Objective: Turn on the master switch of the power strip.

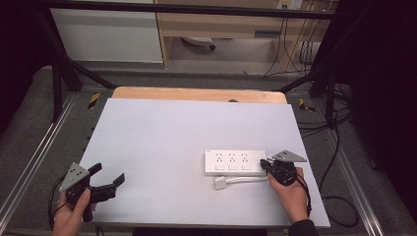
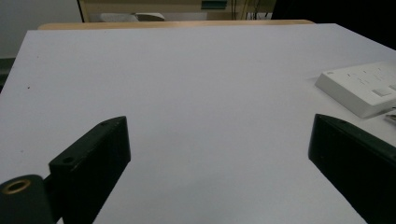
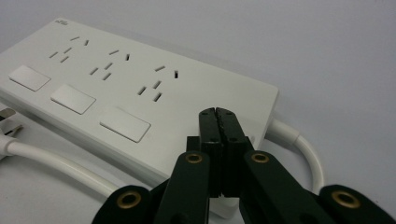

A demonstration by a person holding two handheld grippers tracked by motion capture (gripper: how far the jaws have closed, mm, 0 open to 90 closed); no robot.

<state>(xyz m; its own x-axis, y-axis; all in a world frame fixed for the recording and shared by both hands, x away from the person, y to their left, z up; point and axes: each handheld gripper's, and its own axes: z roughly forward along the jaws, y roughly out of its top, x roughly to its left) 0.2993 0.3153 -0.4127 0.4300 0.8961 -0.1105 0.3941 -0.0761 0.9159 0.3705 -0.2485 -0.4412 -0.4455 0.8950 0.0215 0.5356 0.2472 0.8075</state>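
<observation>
A white power strip [image 1: 235,162] with three socket groups and three switches lies flat on the right half of the pale table [image 1: 172,132]. Its white cord [image 1: 246,180] loops from the strip's right end along the front and ends in a plug [image 1: 220,183] lying on the table. My right gripper [image 1: 265,164] is shut, its tips resting at the strip's right end. In the right gripper view the jaws [image 3: 218,112] are pressed together over the strip [image 3: 116,79], nothing between them, the cord [image 3: 56,161] to the left. My left gripper [image 1: 108,173] stands open at the front left, empty [image 2: 217,126].
A wooden edge [image 1: 196,93] runs along the table's back. Black frame bars [image 1: 64,64] stand at both sides. Cables [image 1: 339,196] trail on the floor at the right. The left gripper view has the strip's [image 2: 359,86] corner at its right.
</observation>
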